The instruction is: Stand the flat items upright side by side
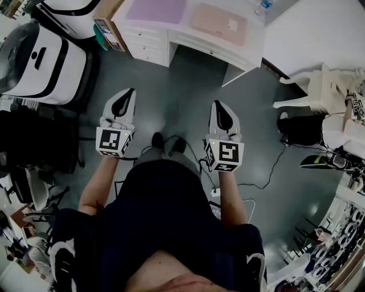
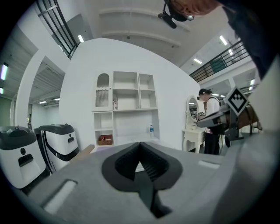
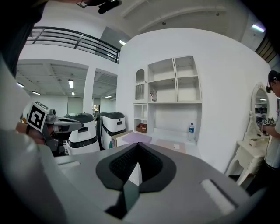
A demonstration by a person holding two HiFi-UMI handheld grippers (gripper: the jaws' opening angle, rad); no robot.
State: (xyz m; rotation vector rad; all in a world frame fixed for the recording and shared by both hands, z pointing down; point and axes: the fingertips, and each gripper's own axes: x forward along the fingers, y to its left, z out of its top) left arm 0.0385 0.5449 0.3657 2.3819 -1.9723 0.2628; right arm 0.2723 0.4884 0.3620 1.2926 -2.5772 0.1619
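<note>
Two flat items lie on the white desk [image 1: 194, 44] ahead: a purple one [image 1: 157, 10] and a pink one [image 1: 214, 23] with a small white label. The right gripper view shows the purple item [image 3: 136, 138] and the pink item [image 3: 169, 144] lying flat below a wall shelf. My left gripper [image 1: 126, 96] and right gripper [image 1: 218, 107] hover over the grey floor, well short of the desk, both pointing toward it. In their own views the left gripper [image 2: 140, 145] and the right gripper [image 3: 138, 146] are shut with nothing between the jaws.
White machines [image 1: 43, 63] stand at the left beside a cardboard box [image 1: 108, 23]. A white vanity and chair [image 1: 319, 88] stand at the right, with a person [image 2: 211, 127] there. Cables [image 1: 268, 171] trail on the floor. A water bottle [image 3: 191, 130] stands at the desk's back.
</note>
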